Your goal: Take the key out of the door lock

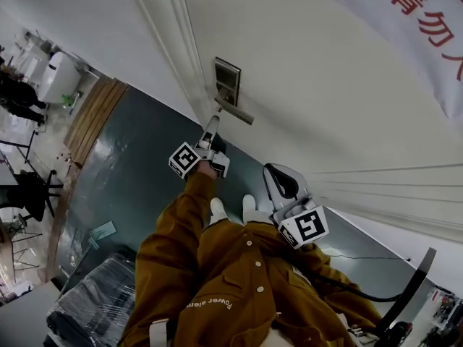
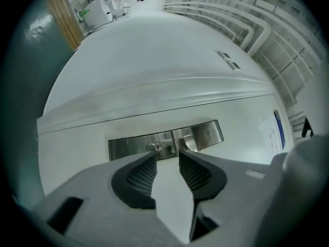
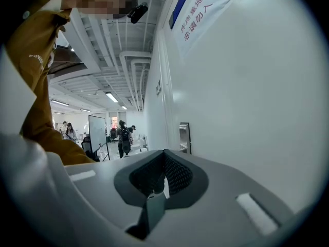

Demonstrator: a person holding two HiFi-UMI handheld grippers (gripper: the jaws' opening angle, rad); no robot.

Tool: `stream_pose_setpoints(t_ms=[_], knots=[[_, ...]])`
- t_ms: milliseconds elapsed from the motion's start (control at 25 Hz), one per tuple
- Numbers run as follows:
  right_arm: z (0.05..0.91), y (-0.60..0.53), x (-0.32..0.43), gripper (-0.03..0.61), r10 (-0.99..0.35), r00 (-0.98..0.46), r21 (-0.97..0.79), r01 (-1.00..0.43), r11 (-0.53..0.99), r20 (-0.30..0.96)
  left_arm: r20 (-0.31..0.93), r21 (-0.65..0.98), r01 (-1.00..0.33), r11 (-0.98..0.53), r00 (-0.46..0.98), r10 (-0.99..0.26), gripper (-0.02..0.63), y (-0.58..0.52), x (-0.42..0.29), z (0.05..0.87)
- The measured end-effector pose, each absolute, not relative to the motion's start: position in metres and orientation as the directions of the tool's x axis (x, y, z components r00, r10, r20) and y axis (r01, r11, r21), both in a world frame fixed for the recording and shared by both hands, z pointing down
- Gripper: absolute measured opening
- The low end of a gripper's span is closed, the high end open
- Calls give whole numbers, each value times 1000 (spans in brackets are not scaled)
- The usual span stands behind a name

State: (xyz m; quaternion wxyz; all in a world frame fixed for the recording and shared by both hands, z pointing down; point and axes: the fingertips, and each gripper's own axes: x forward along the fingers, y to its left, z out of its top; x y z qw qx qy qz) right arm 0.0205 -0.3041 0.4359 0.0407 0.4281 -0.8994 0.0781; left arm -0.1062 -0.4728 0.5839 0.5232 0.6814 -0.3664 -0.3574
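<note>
- Your left gripper (image 2: 167,156) has its jaws spread wide with nothing between them. It points at the lock plate (image 2: 128,147), close to it.
- The round keyhole (image 2: 153,147) sits on that plate, just past the tip of the left-hand jaw in the left gripper view. The key is too small to tell apart from the keyhole there.
- The handle (image 1: 239,112) sticks out of the same plate, beside the keyhole.
- Your right gripper (image 3: 164,156) has its jaws pressed together on nothing. You hold it near your body, well apart from the lock.
- The door (image 1: 325,85) is plain white and smooth, with a raised white frame (image 1: 177,42) along its edge.
- A white banner (image 1: 419,20) with red characters hangs on the wall beside the door.
- The floor (image 1: 137,165) is dark grey-green and bare around your shoes.
- A light wood panel (image 1: 94,118) lies on the floor farther along the wall.
- A black wrapped bundle (image 1: 94,302) sits low at the left in the head view.
- The right gripper view looks down a long open room with white ceiling pipes (image 3: 133,71) and strip lights.
- A whiteboard (image 3: 97,133) stands there, and a few people (image 3: 123,138) are near it.
- Your sleeve (image 1: 188,215) is mustard brown.
</note>
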Motion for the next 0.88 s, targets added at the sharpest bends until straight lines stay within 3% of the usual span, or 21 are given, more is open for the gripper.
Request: stream_pose_setpoints(t_ms=[200,280,600,720,880], knots=[[441,-301,28,6,-778,-607,-110,-794,597,161,-90,986,-80,-147,488,-868,102,-495,-96,596],[441,-302,31,6,-784,-600,-110,-800,590,159,-87,989,-64,-134,481,-872,50,-495,-97,603],[442,-302,30,6,-784,-599,-110,-801,589,166,-116,990,-10,-139,494,-862,101,-509,-95,611],[440,-300,28,6,-781,-602,-108,-798,592,166,-109,991,-9,-131,500,-859,30,-514,-95,611],[438,-300,27,6,-782,-602,-106,-798,593,162,-141,989,35,-144,520,-842,20,-514,-92,600]])
